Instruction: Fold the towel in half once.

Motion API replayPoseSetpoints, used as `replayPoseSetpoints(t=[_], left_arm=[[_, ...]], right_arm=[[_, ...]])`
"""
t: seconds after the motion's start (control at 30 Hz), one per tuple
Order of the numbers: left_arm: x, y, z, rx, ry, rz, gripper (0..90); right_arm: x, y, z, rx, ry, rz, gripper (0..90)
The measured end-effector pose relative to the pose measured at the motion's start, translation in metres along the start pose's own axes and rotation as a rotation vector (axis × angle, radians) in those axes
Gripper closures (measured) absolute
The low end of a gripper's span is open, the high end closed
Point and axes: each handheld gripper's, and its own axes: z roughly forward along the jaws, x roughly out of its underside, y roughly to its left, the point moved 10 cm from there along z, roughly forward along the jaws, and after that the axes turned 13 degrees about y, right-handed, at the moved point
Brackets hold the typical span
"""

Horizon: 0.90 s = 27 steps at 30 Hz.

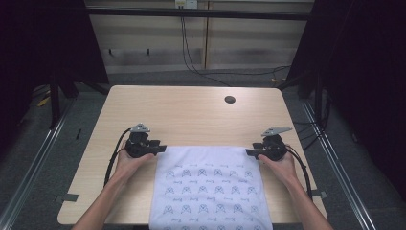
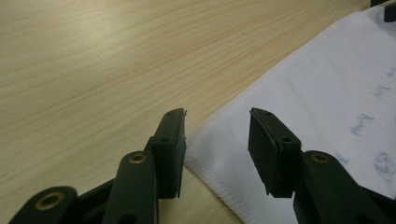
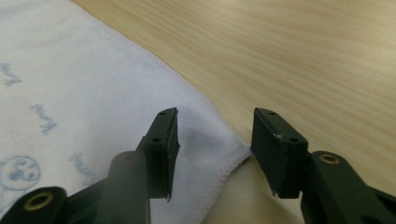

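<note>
Fingers of both the left gripper [image 1: 161, 149] and right gripper [image 1: 250, 152] stand wide, holding nothing, at the far corners of the white patterned cloth [image 1: 210, 187] spread at the pale wooden worktop's [image 1: 191, 115] near edge; seemingly just released, the next fold calls for fresh grips

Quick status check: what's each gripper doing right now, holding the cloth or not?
Left gripper: open, jaws apart over the near corner of the white printed cloth, holding nothing.
Right gripper: open, jaws astride the cloth's other corner, holding nothing.

I count one patterned white cloth [image 1: 209, 187] on one counter [image 1: 191, 115], and two tongs: left [image 1: 162, 149], right [image 1: 250, 152].
</note>
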Motion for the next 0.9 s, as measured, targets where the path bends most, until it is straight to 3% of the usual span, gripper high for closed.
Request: replayPoseSetpoints(t=[0.1,0.23,0.27,0.3,0.37,0.4,0.43,0.57,0.73,0.83,0.9], left_arm=[[0.002,0.004,-0.002,-0.005,-0.007,-0.021,52.8],[0.004,0.005,-0.005,-0.013,-0.017,-0.022,50.7],[0.004,0.005,-0.006,-0.014,-0.017,-0.019,49.7],[0.004,0.005,-0.006,-0.014,-0.017,-0.019,48.8],[0.004,0.006,-0.006,-0.022,-0.022,-0.01,48.8],[0.003,0.008,-0.005,-0.05,-0.031,-0.005,48.8],[0.004,0.008,-0.002,-0.052,-0.024,-0.006,48.4],[0.005,0.014,0.002,-0.05,-0.011,-0.012,47.7],[0.008,0.008,0.006,-0.028,0.012,0.032,46.8],[0.007,0.002,0.008,0.0,0.013,0.045,47.0],[0.006,-0.004,0.01,0.048,0.021,0.046,47.5]], right_arm=[[0.001,0.0,0.002,-0.018,-0.007,0.013,50.5],[0.002,0.004,0.003,-0.024,-0.011,-0.016,57.1],[0.003,0.008,0.003,-0.034,-0.014,-0.024,68.2],[0.003,0.008,0.003,-0.034,-0.014,-0.024,68.2],[0.004,0.011,0.003,-0.038,-0.003,-0.021,79.7],[0.004,0.013,0.004,-0.047,-0.002,-0.022,84.1],[0.004,0.014,0.004,-0.06,-0.002,-0.023,85.5],[0.002,0.014,0.002,-0.075,-0.015,-0.001,86.4],[0.001,0.011,-0.004,-0.081,-0.036,0.015,86.3],[0.0,0.012,-0.004,-0.084,-0.039,0.019,86.2],[0.0,0.013,-0.004,-0.084,-0.036,0.015,86.0]])
